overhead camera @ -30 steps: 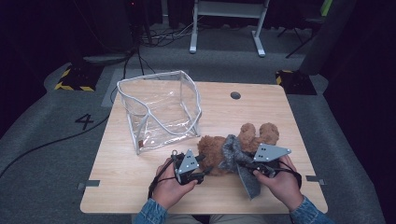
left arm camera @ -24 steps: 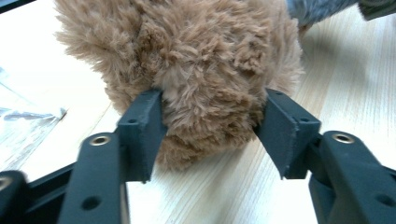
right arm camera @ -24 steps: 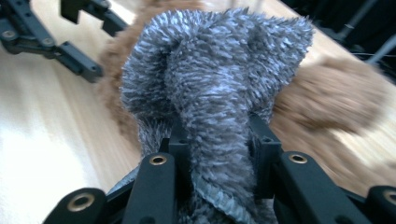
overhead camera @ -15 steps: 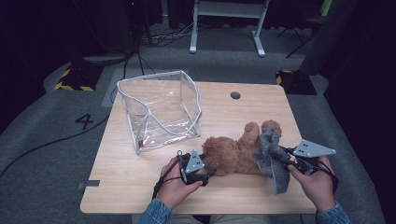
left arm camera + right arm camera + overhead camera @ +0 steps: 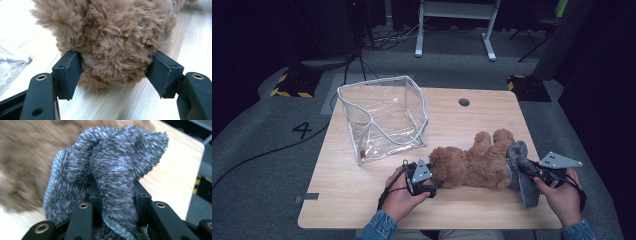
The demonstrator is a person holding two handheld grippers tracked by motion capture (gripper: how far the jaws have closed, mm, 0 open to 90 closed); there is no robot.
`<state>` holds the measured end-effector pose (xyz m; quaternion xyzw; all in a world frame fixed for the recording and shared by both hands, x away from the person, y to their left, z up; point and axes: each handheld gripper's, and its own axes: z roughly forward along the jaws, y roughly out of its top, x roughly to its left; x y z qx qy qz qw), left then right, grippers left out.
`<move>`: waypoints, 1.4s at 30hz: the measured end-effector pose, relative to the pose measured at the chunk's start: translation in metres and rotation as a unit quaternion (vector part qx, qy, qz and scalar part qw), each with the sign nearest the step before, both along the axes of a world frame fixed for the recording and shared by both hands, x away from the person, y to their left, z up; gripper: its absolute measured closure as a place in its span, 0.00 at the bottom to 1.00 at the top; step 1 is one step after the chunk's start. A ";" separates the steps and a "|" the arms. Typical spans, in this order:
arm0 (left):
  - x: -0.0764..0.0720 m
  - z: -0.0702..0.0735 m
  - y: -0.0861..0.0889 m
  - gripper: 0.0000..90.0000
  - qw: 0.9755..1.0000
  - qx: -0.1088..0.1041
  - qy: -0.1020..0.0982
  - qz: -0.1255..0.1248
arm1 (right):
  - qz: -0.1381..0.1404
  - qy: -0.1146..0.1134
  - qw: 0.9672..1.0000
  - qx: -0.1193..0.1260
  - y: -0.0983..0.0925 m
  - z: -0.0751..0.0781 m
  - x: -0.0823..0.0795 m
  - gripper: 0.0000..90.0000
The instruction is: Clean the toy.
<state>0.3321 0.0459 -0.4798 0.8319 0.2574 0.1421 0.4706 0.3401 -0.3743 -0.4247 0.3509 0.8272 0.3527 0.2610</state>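
Light wooden counter [image 5: 362, 200], round cable hole [image 5: 464, 102] near far edge. Clear plastic bag [image 5: 382, 117] stands far left; brown plush bear [image 5: 472, 162] lies near front, grey knit cloth [image 5: 522, 172] at its right end.

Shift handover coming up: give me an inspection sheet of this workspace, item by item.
Surface: light wooden table, with a round hole near its far edge.
Job's things: brown plush bear lying on the table; grey knitted cloth at its right end.
Clutter: clear plastic bag standing open, far left.
Grippers: left gripper has just been opening, jaws standing either side of the bear's fur; right gripper shut on the grey knitted cloth.
Cables: black cable over the left hand; more lie on the floor.
Surroundings: grey floor marked 4, white table frame behind.
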 end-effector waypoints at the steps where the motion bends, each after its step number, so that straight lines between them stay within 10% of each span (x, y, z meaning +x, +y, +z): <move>1: 0.000 0.000 0.000 0.35 1.000 -0.002 0.002 0.000 | -0.007 0.003 1.000 0.001 -0.004 -0.004 0.001 0.75; 9: 0.001 0.000 0.002 0.35 1.000 -0.002 0.004 0.001 | -0.042 0.045 0.998 -0.009 -0.016 -0.030 0.005 0.46; 16: 0.001 0.000 0.002 0.35 1.000 0.000 0.003 -0.002 | 0.020 0.035 0.999 0.002 0.002 -0.017 -0.015 0.42; 27: 0.002 -0.001 0.000 0.38 1.000 0.002 0.005 -0.002 | 0.113 0.040 0.993 0.002 0.033 -0.023 -0.010 0.71; 32: 0.001 0.003 0.003 0.67 0.999 0.026 -0.018 -0.011 | 0.131 0.022 0.991 -0.013 0.043 -0.017 -0.008 0.88; 42: -0.010 0.025 0.026 0.88 0.998 0.058 0.012 -0.007 | 0.164 0.021 0.984 0.059 0.063 0.026 -0.016 0.92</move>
